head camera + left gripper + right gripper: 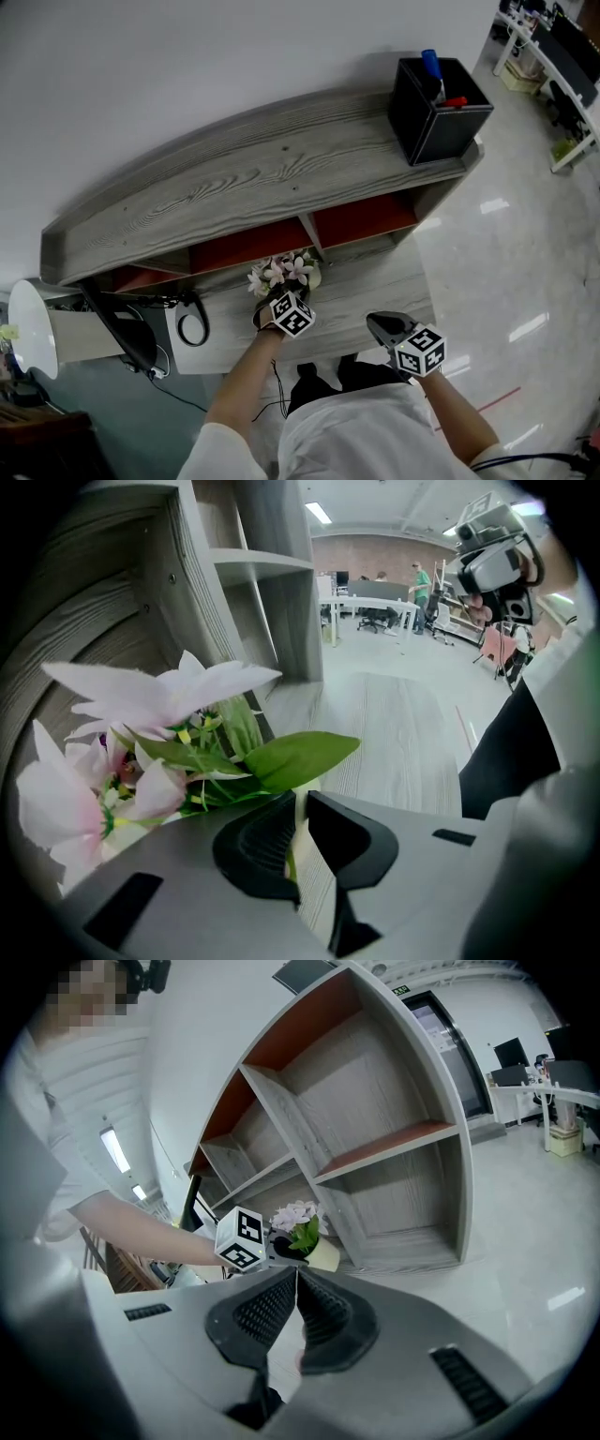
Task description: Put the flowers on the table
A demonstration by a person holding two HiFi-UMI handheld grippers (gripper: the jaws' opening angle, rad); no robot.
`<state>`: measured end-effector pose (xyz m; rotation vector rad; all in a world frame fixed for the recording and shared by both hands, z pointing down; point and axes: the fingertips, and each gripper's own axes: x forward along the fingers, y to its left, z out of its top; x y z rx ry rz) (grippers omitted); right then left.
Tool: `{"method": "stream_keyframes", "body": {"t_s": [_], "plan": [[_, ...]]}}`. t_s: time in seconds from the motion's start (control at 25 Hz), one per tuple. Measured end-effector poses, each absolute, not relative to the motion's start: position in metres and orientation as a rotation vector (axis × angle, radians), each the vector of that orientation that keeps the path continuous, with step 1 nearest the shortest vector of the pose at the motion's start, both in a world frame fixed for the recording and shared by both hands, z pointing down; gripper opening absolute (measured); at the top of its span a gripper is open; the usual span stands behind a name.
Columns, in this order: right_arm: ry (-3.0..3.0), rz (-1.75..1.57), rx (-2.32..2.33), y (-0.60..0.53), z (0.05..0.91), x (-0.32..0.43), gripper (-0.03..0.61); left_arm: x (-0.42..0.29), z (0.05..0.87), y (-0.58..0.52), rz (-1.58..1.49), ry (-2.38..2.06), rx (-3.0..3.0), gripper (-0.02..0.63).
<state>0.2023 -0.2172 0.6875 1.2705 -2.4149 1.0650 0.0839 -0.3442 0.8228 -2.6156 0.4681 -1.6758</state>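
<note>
A bunch of pale pink and white flowers with green leaves stands in a small cream pot. My left gripper is shut on the pot's rim; a cream strip shows between its jaws in the left gripper view, under the blossoms. The pot hangs just in front of the shelf's lower compartments, over the grey wood-grain table. Whether the pot touches the table I cannot tell. My right gripper stays close to the person's body, shut with nothing in it, its jaws meeting at the tips.
A grey curved shelf unit with red-backed compartments rises behind the flowers. A black box holding a blue pen stands on its top right. A black cable loop and a white round object lie left.
</note>
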Motion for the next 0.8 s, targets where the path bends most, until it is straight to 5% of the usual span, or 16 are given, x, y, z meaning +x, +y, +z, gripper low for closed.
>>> {"method": "stream_keyframes", "body": {"t_s": [0.8], "plan": [[-2.365, 1.103, 1.241, -0.218, 0.711, 0.207, 0.018, 0.093, 0.873, -0.361, -1.821, 0.297, -2.365, 0.055]]}}
